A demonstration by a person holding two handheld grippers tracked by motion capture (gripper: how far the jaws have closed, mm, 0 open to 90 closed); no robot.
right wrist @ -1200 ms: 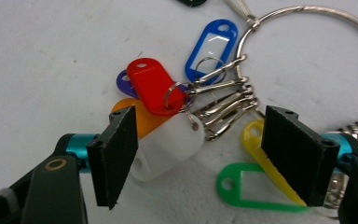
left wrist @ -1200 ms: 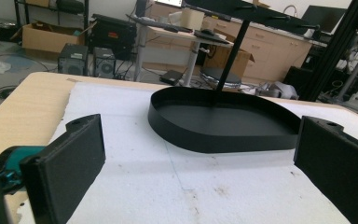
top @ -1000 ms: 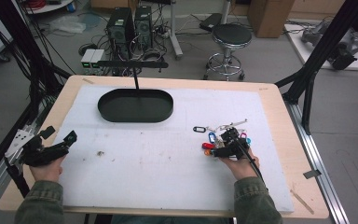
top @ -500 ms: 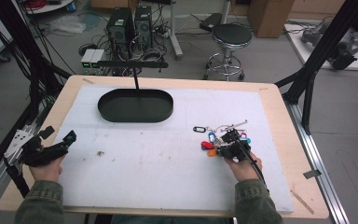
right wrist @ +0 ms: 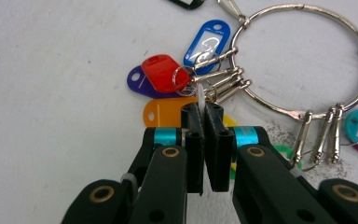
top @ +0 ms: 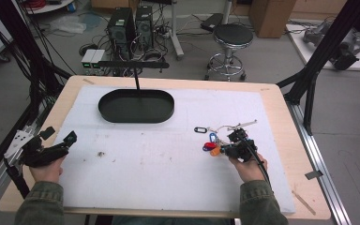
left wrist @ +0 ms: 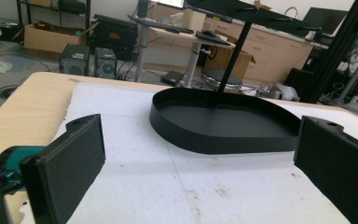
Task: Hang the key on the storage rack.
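Observation:
A large metal key ring (right wrist: 298, 7) lies on the white mat with several coloured tags: red (right wrist: 161, 72), blue (right wrist: 207, 39), orange (right wrist: 161, 114) and purple (right wrist: 135, 81). My right gripper (right wrist: 204, 109) is shut on a thin white tag of that bunch, its jaws pressed together. In the high view the bunch (top: 211, 143) lies at the mat's right middle, with the right gripper (top: 229, 149) just behind it. My left gripper (top: 58, 136) rests near the table's left edge, open and holding nothing. Its jaws (left wrist: 200, 158) stand wide apart, pointing at the black oval tray (left wrist: 205, 140).
The black tray (top: 136, 119) sits at the far middle of the mat, with a thin black post (top: 136, 79) and crossbar rising from it. Small crumbs (top: 101, 153) lie on the mat's left half. A stool (top: 232, 35) and computers stand beyond the far edge.
The right hand and gripper have shifted very slightly toward the person at the key bunch. The left gripper has stayed where it was.

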